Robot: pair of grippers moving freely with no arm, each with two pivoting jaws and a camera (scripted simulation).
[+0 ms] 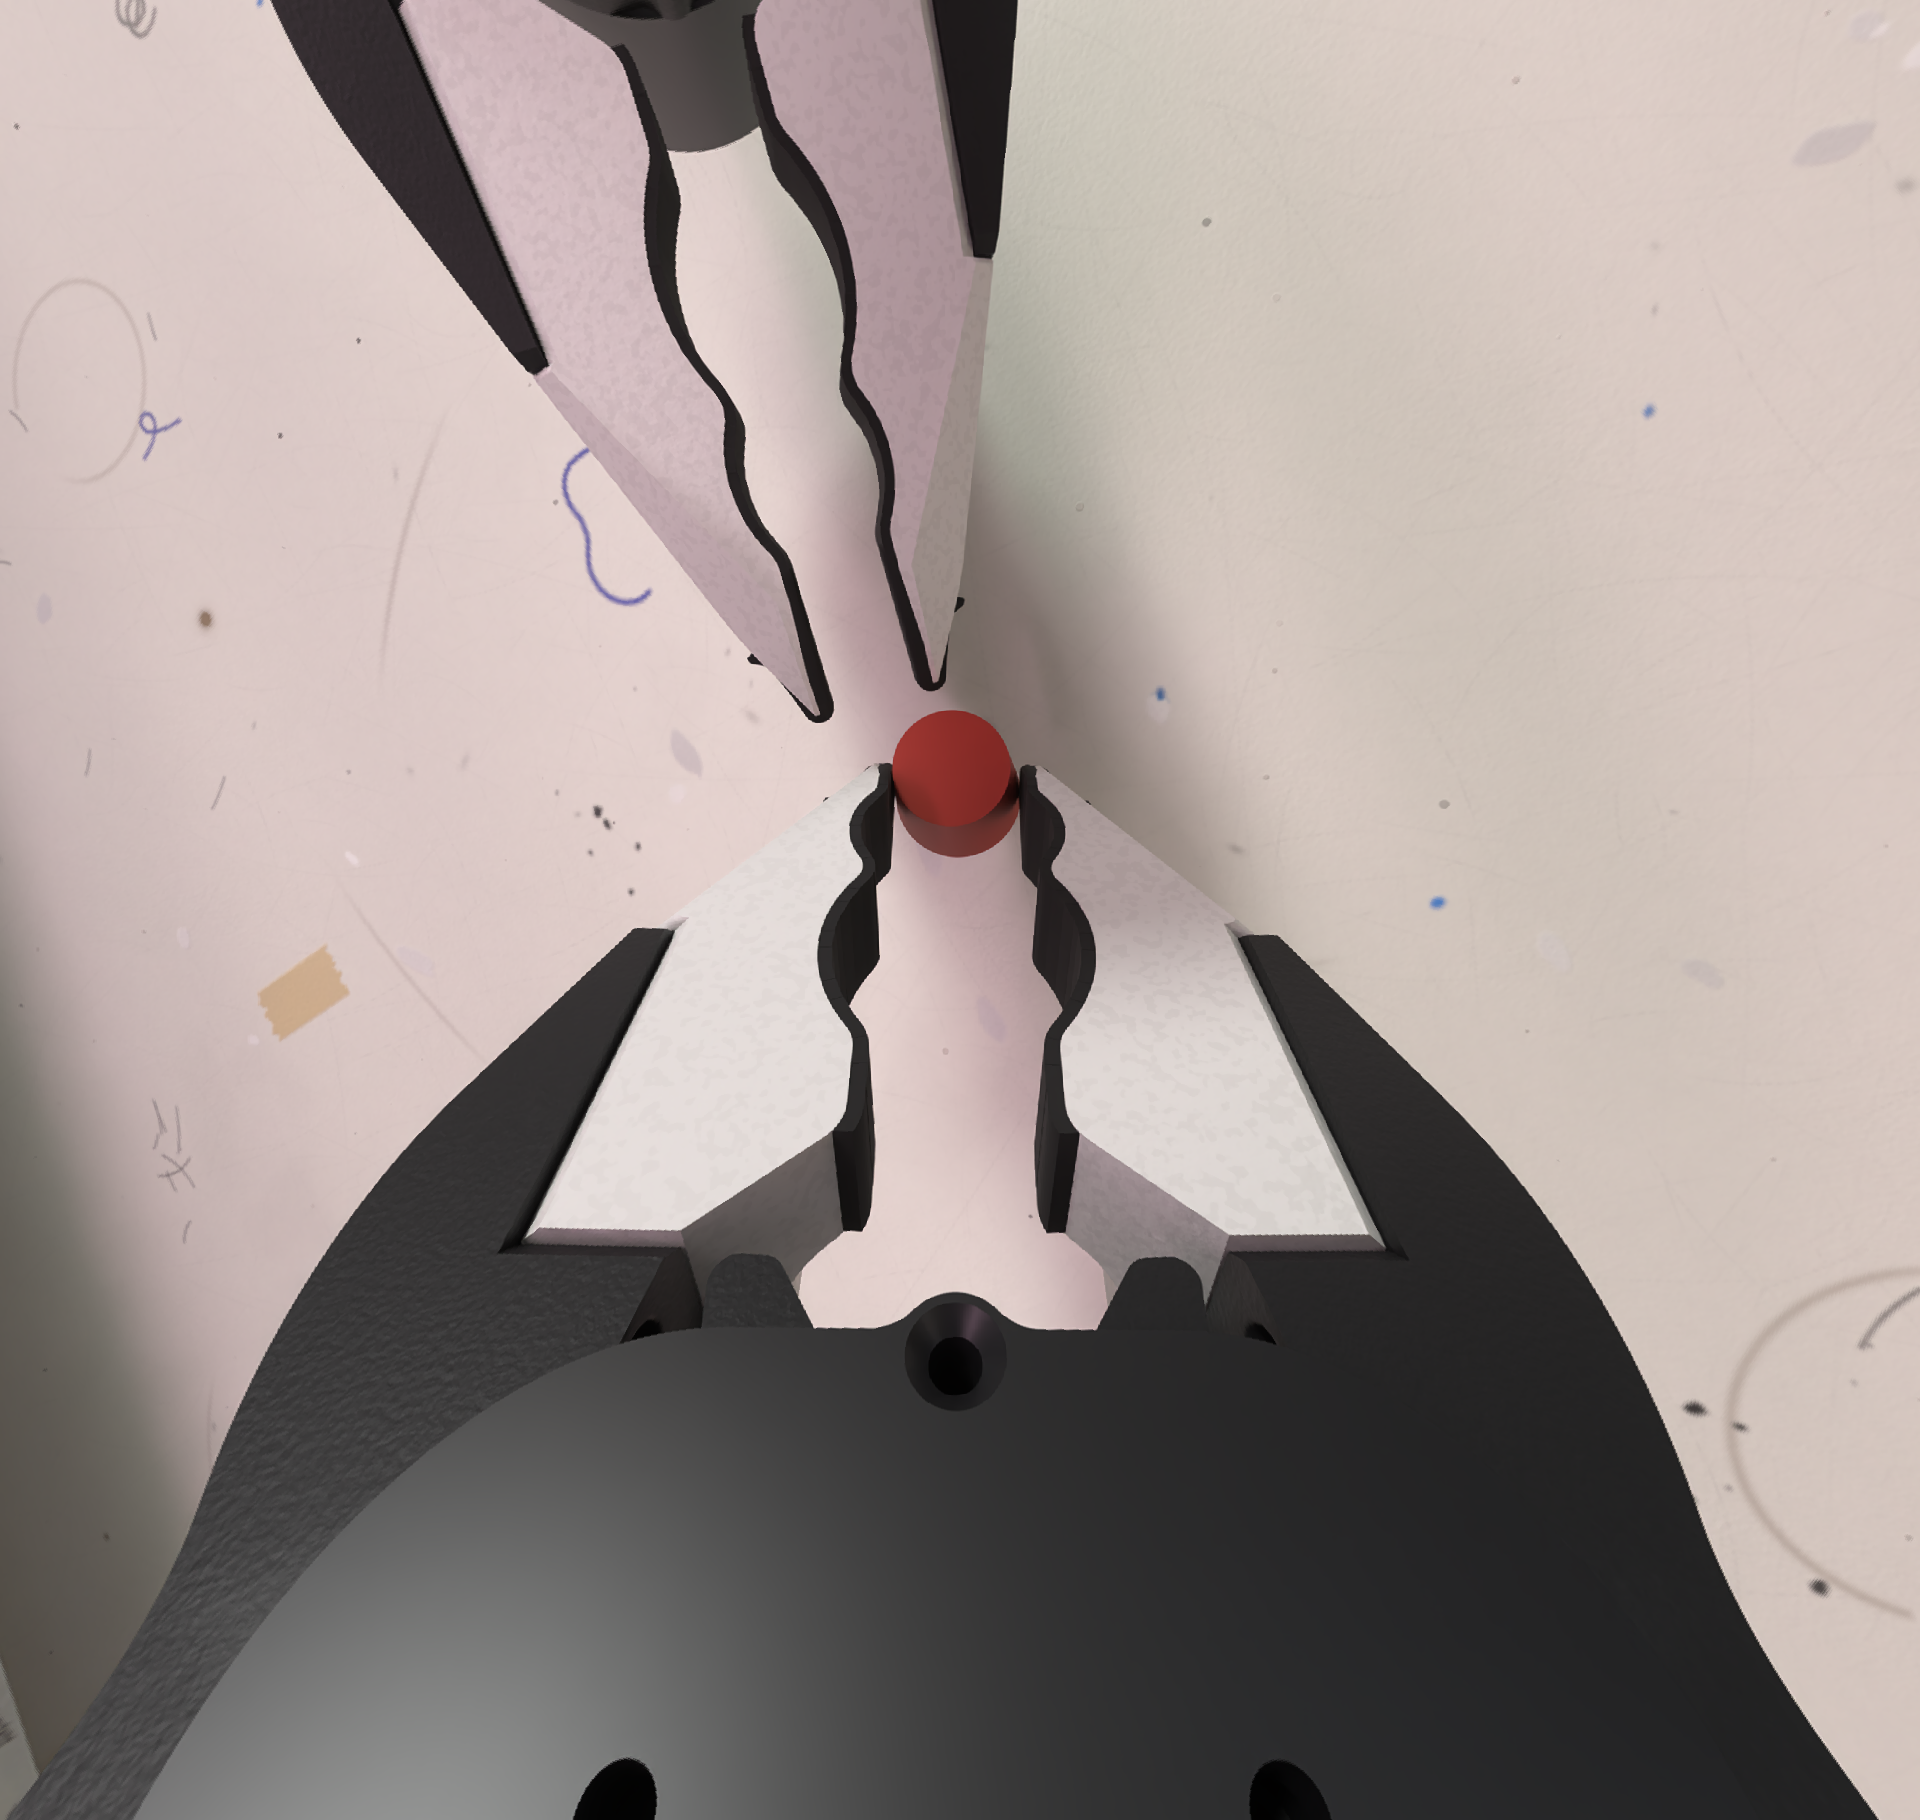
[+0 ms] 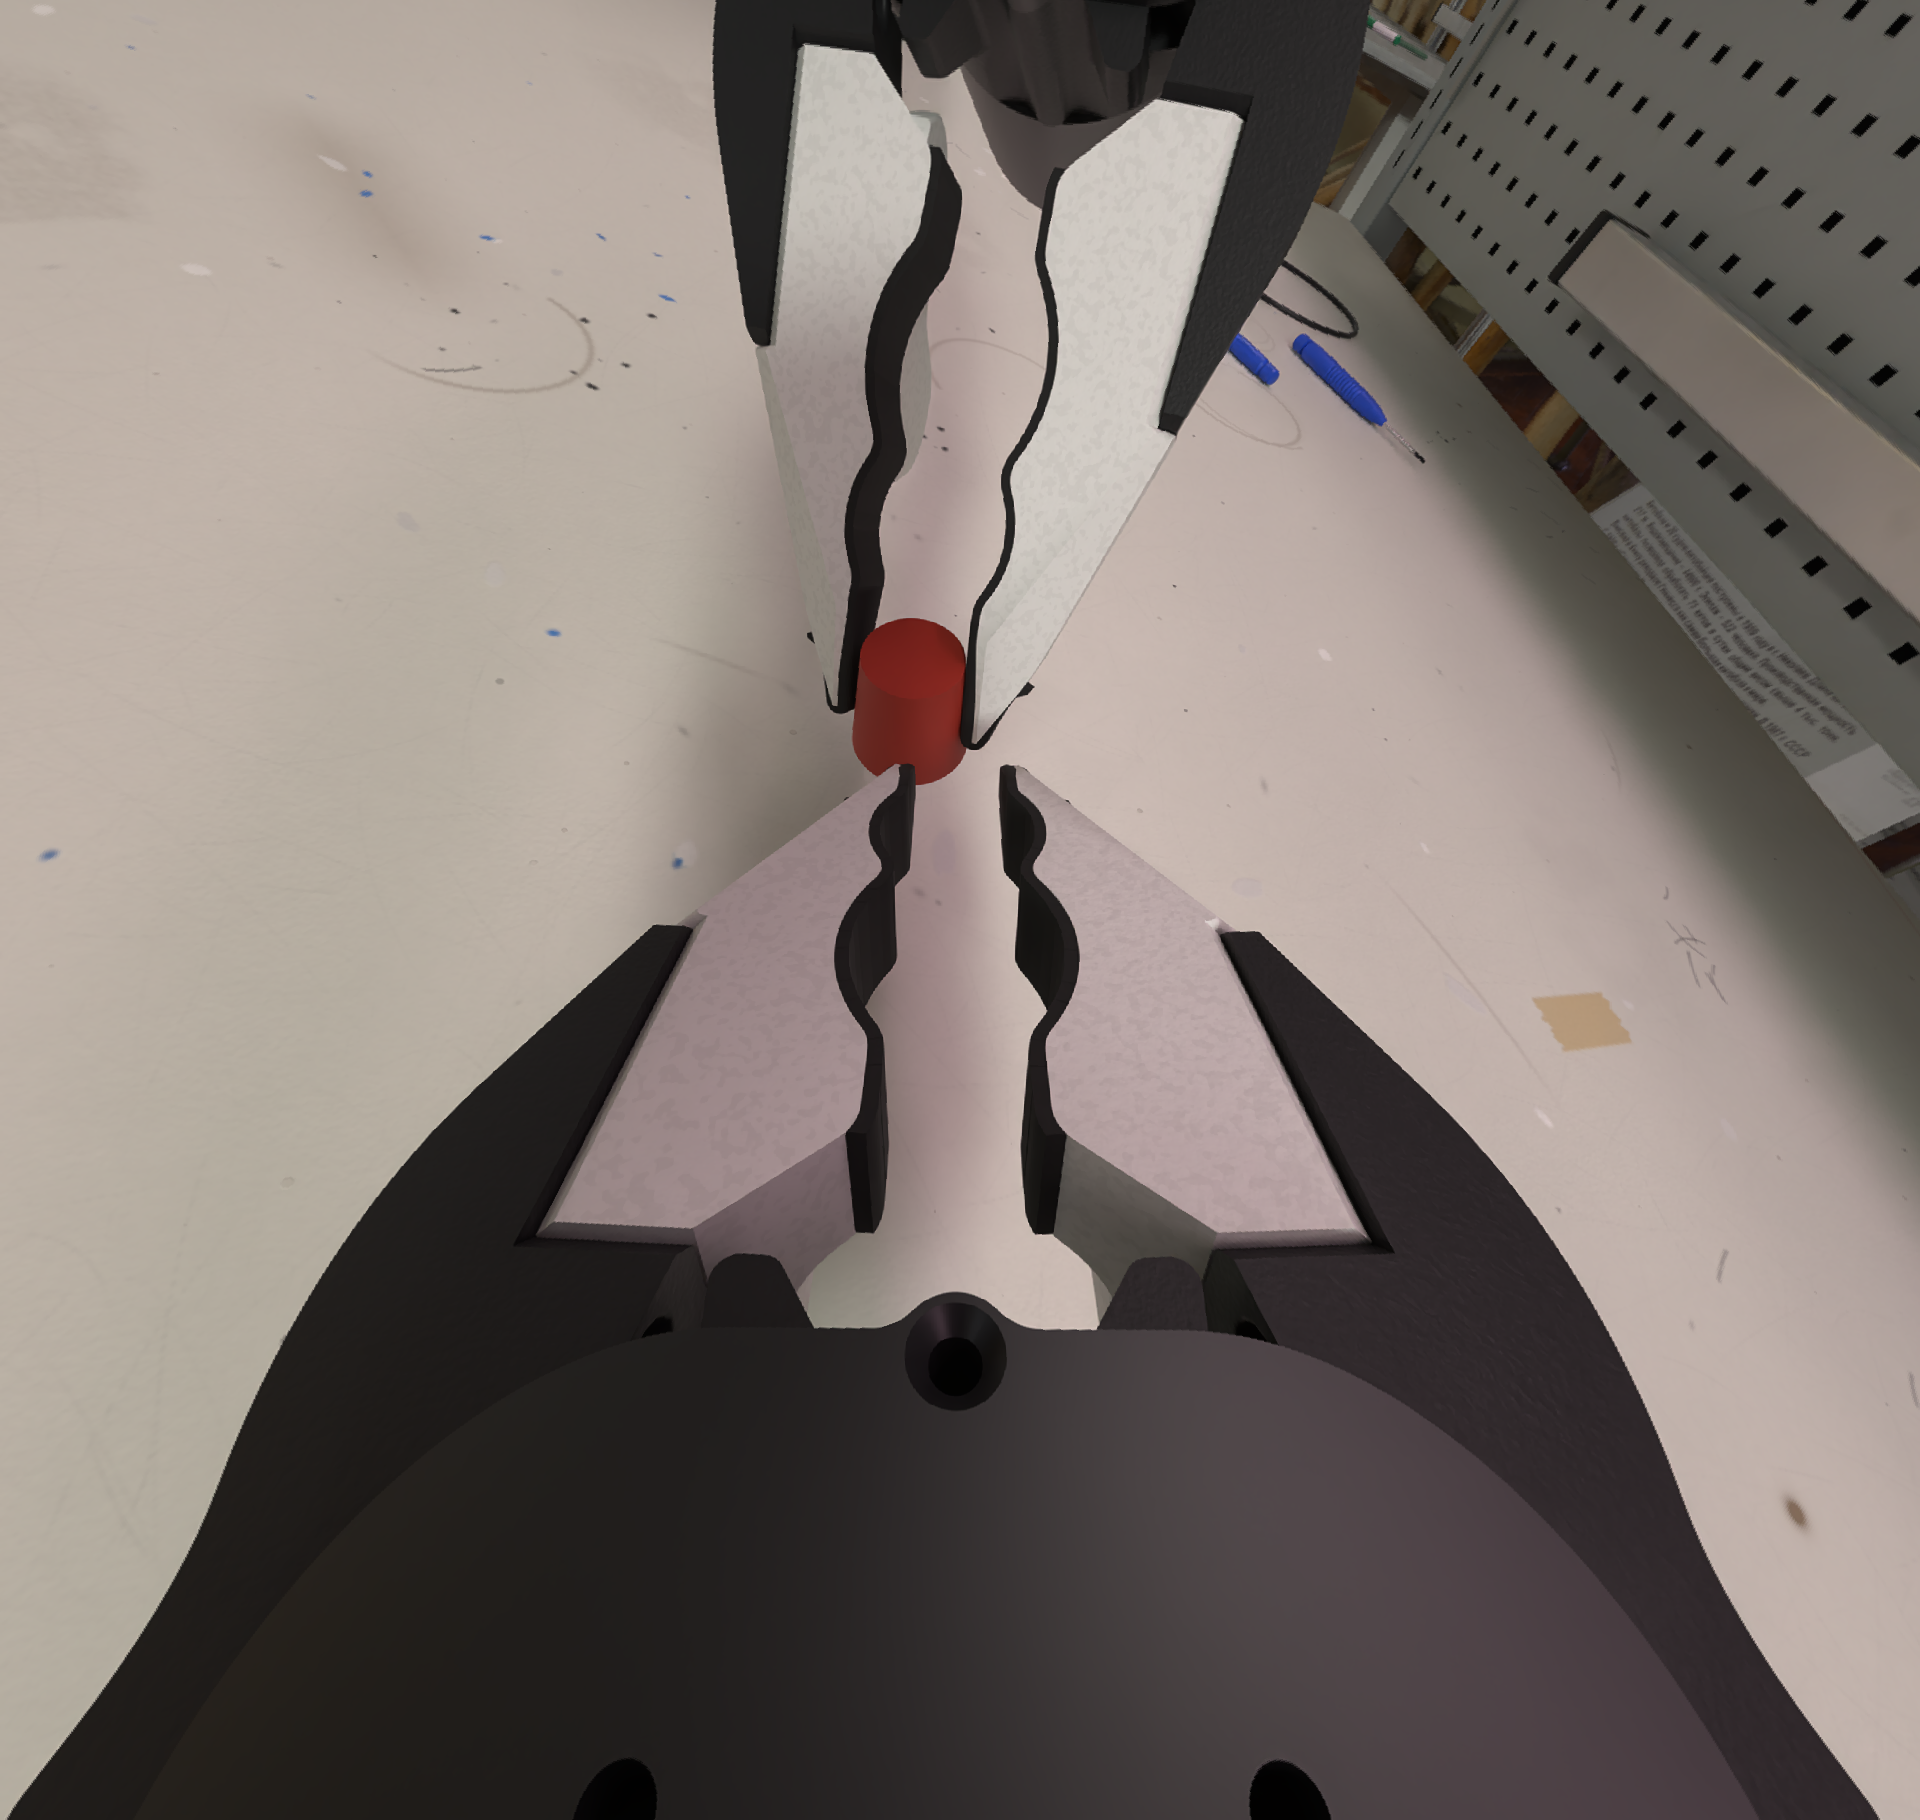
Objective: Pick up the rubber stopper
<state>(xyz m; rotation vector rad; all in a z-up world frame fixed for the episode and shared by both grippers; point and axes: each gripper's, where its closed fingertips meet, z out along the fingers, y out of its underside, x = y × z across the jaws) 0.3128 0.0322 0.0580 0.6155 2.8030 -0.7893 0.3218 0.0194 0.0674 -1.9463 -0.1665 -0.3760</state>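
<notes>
**Q:** Left side first: what do your jaws have?

**A:** My left gripper (image 1: 954, 783) is clamped on the rubber stopper (image 1: 952, 778), a small red plug pinched at the very tips of my two fingers (image 1: 871, 814). From my left wrist view its round end faces the camera, and it sits between both pads with the pale, scuffed counter (image 1: 1455, 523) behind it. A scrap of tan tape (image 1: 302, 991) lies on the counter off to the left, among pen scribbles and blue paint flecks.

**Q:** And the right?

**A:** My right gripper (image 2: 954, 778) comes in from the opposite side, nose to nose with the left one. Its jaws stand a little apart and hold nothing. In my right wrist view the stopper (image 2: 909, 695) shows as a short red cylinder gripped by the left gripper (image 2: 904, 721) opposite, and my near finger (image 2: 902, 804) overlaps the stopper's lower edge. Whether that tip touches the stopper, I cannot tell.

**Q:** Anything farther right?

**A:** Two blue-handled tools (image 2: 1340, 388) lie on the counter beyond the left gripper, beside a black cable (image 2: 1325, 310). Another tan tape scrap (image 2: 1581, 1020) sits at the right. A grey perforated panel (image 2: 1714, 212) rises along the counter's right edge, with a printed paper strip (image 2: 1756, 648) at its foot.
</notes>
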